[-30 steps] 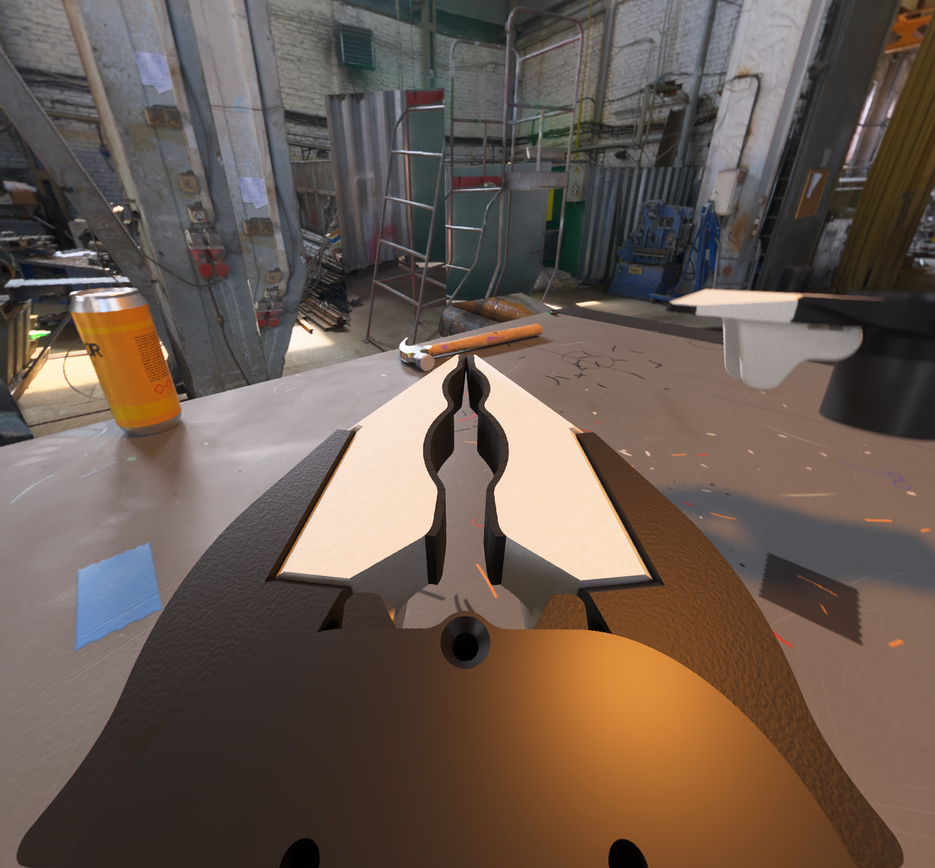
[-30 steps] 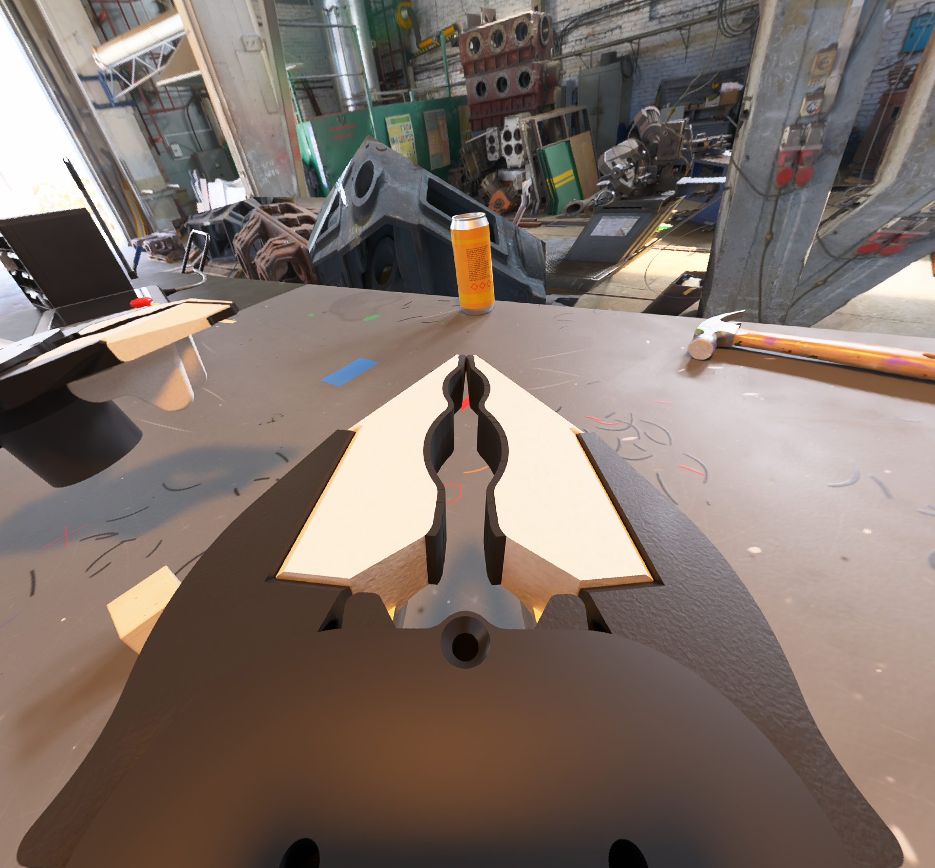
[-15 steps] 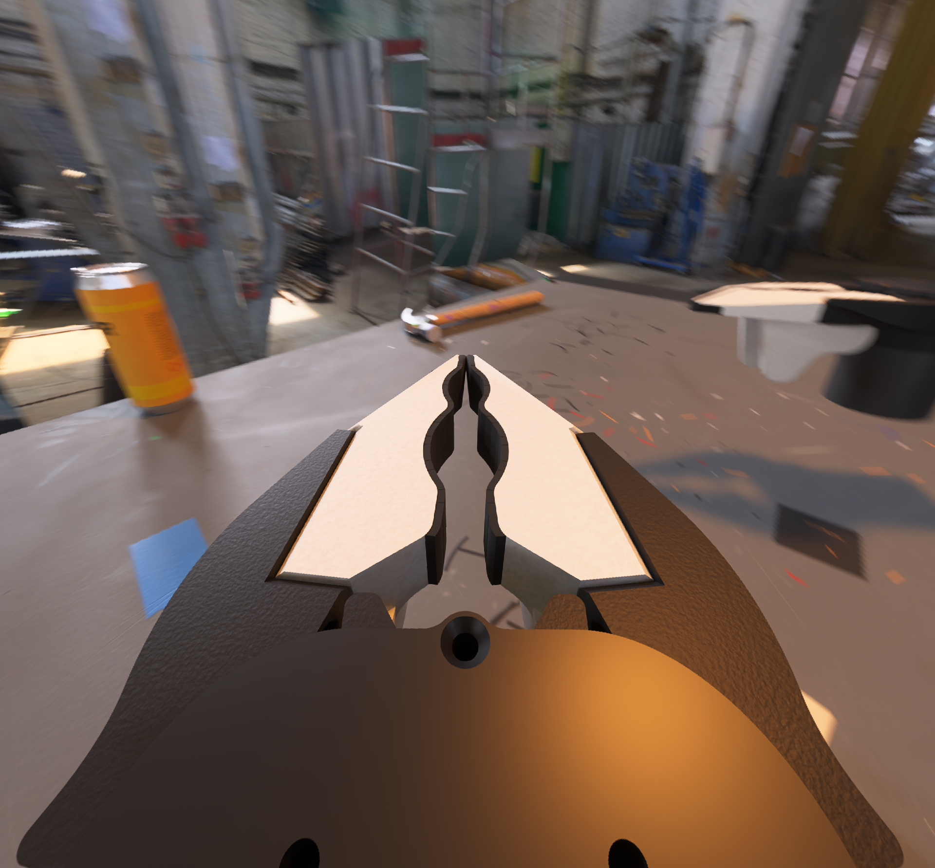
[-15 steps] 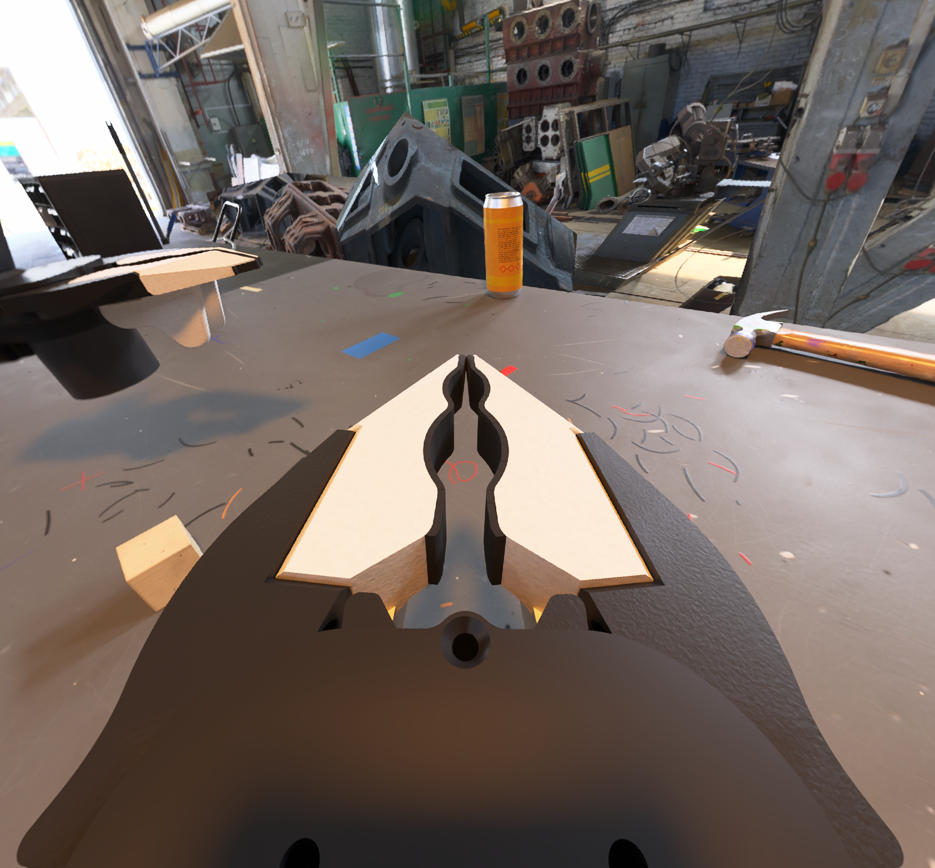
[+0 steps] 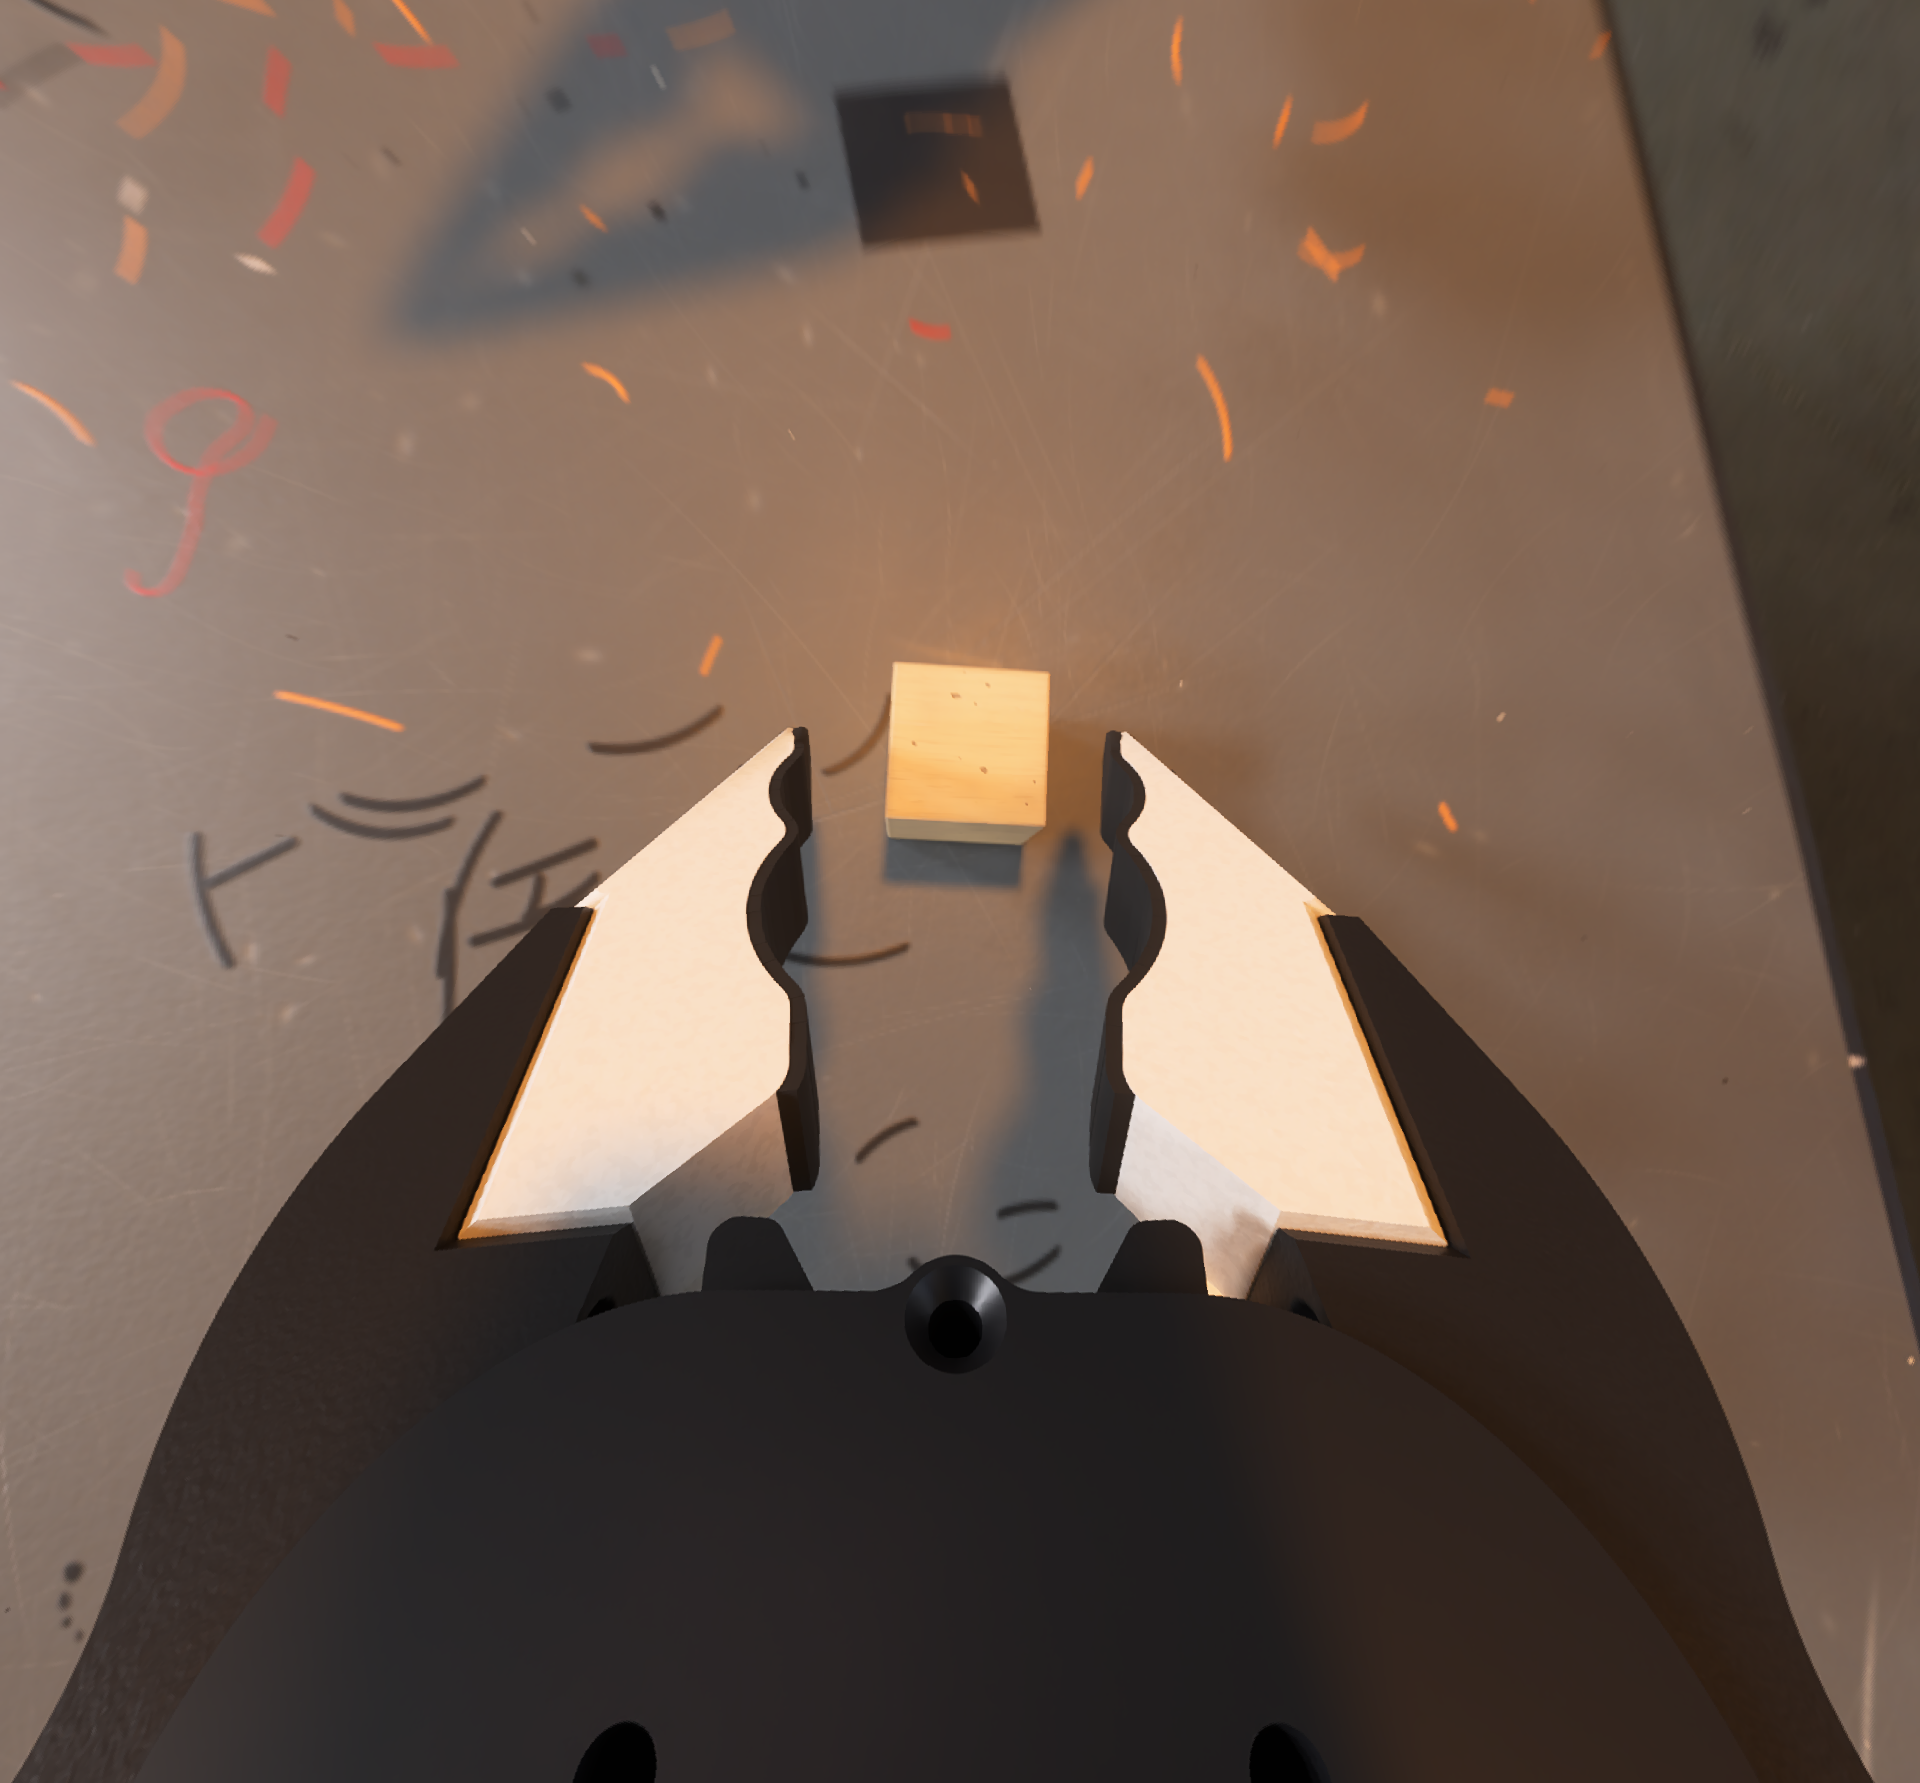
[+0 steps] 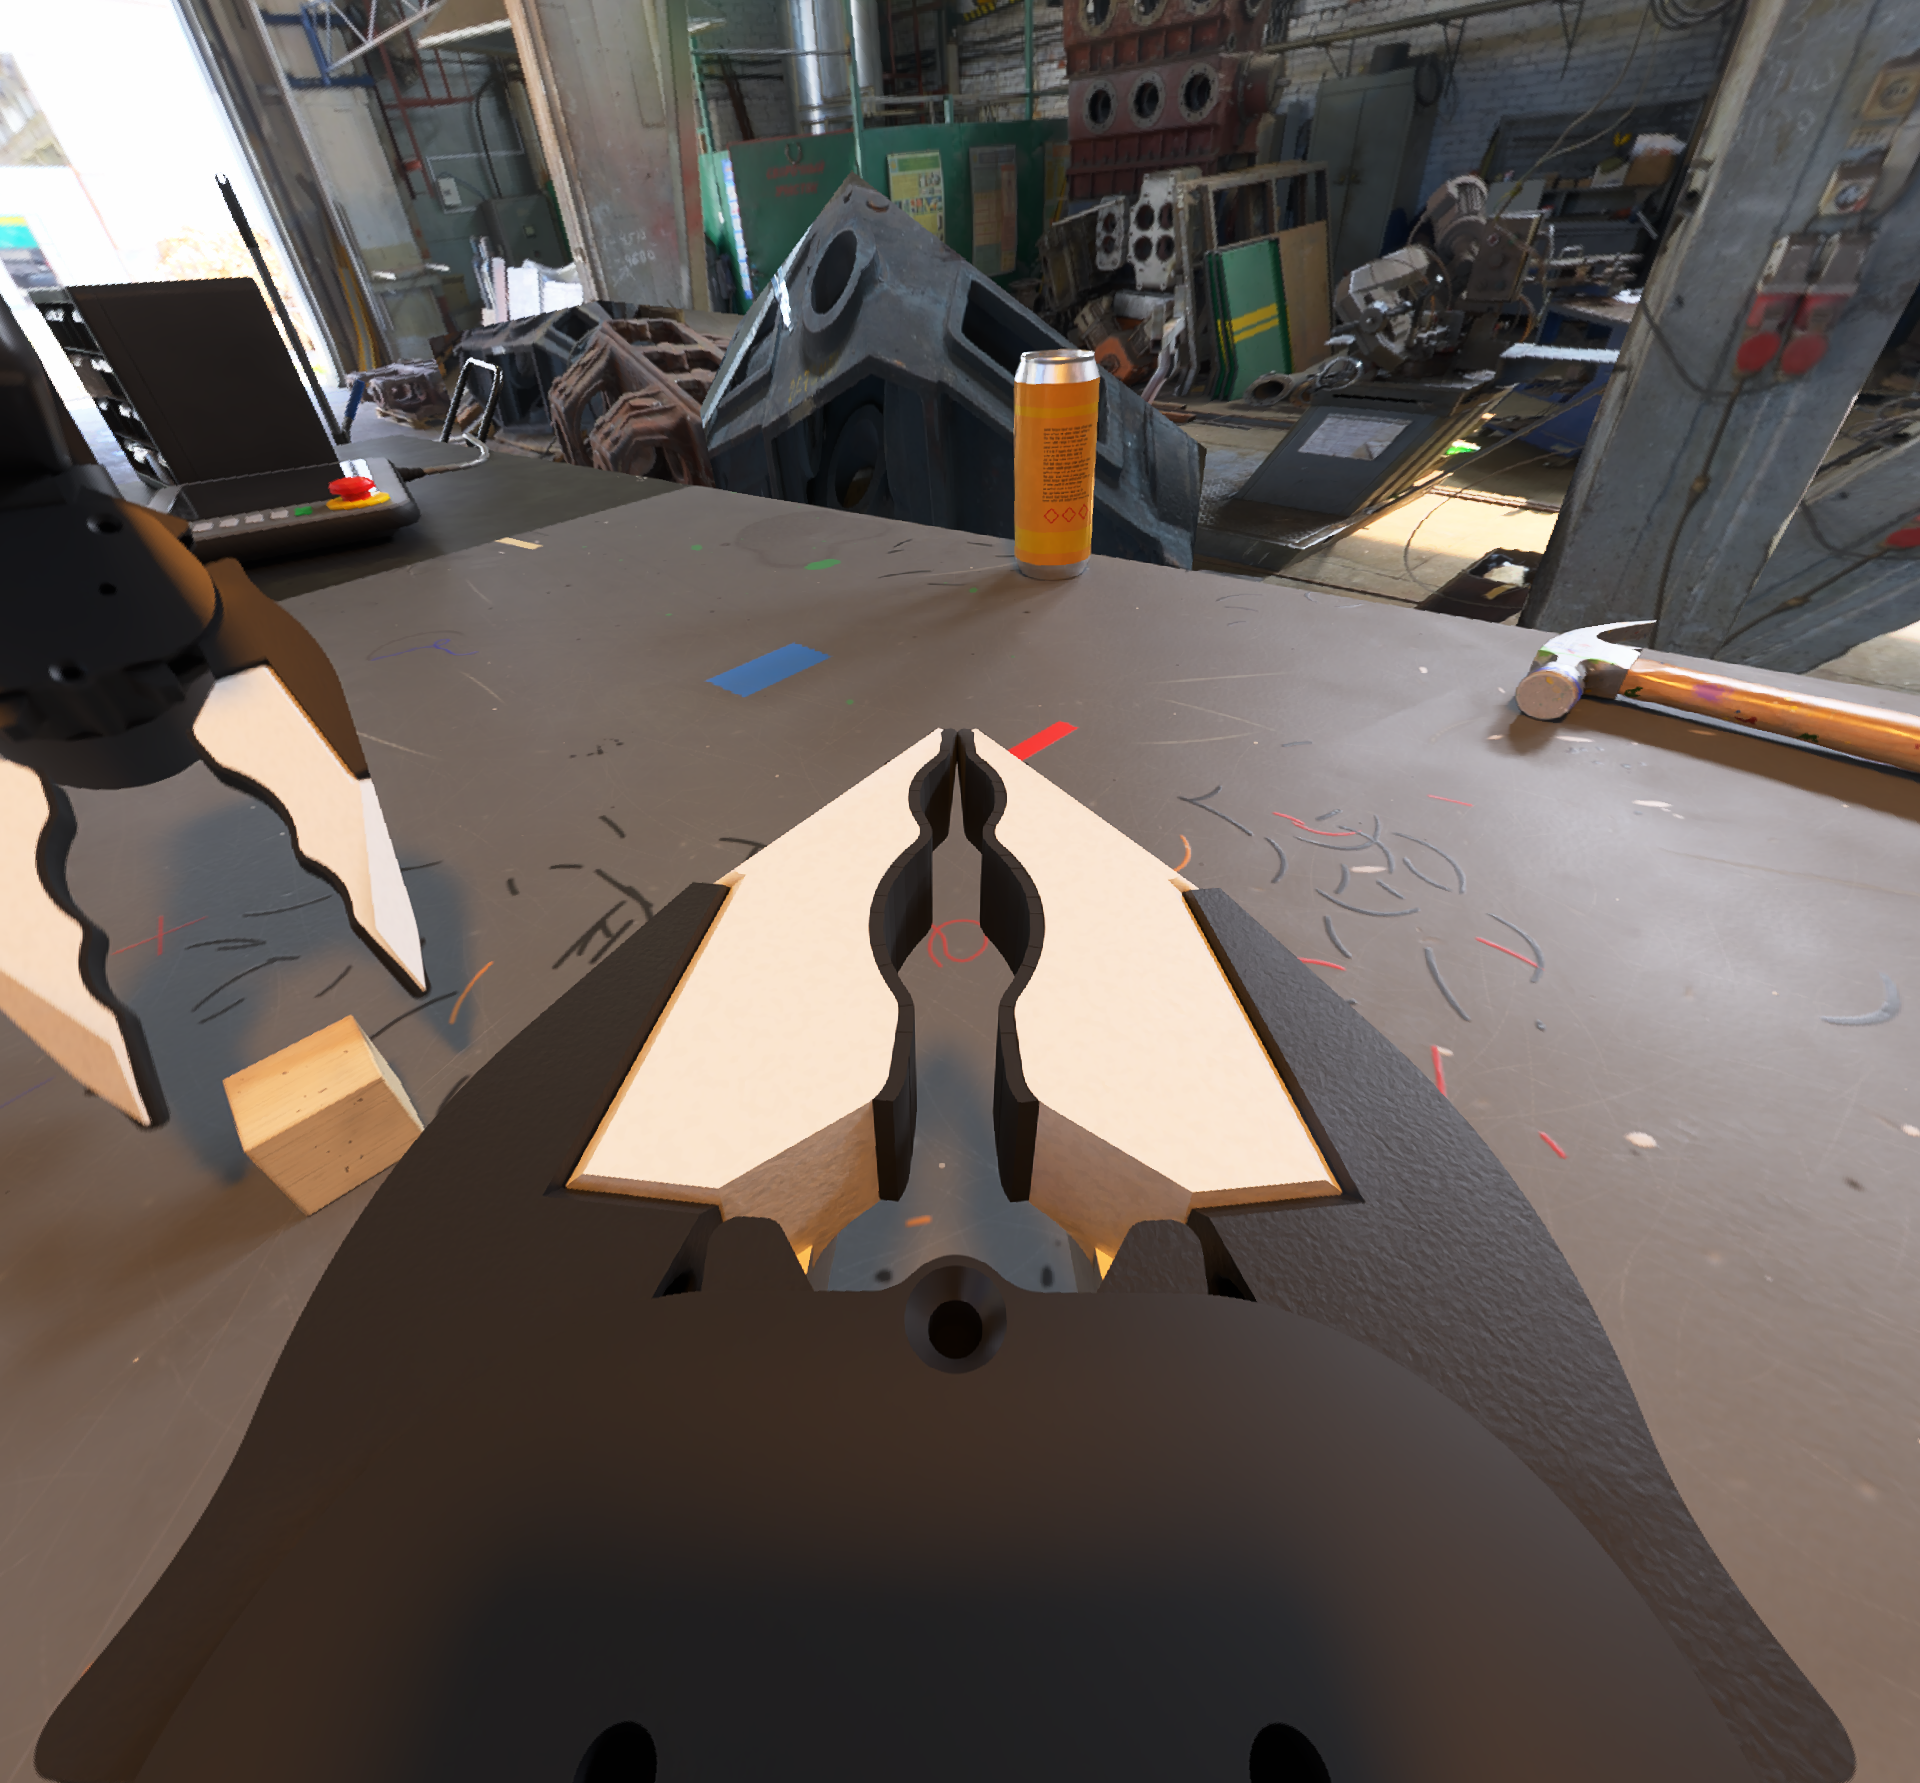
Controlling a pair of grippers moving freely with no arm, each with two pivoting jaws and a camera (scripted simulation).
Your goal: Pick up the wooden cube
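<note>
Left tongs (image 5: 954,736) poised above wooden cube (image 5: 966,754)
Spread apart, touching nothing; cube resting on desk (image 5: 1351,590). Right tongs (image 6: 956,736) pressed together, empty.

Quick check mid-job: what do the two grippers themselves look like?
Both match: the left gripper and right gripper have a dark textured body, two pale cream, pointed fingers with black wavy inner edges, and a round black hole at the base. No cables or markings show.
</note>
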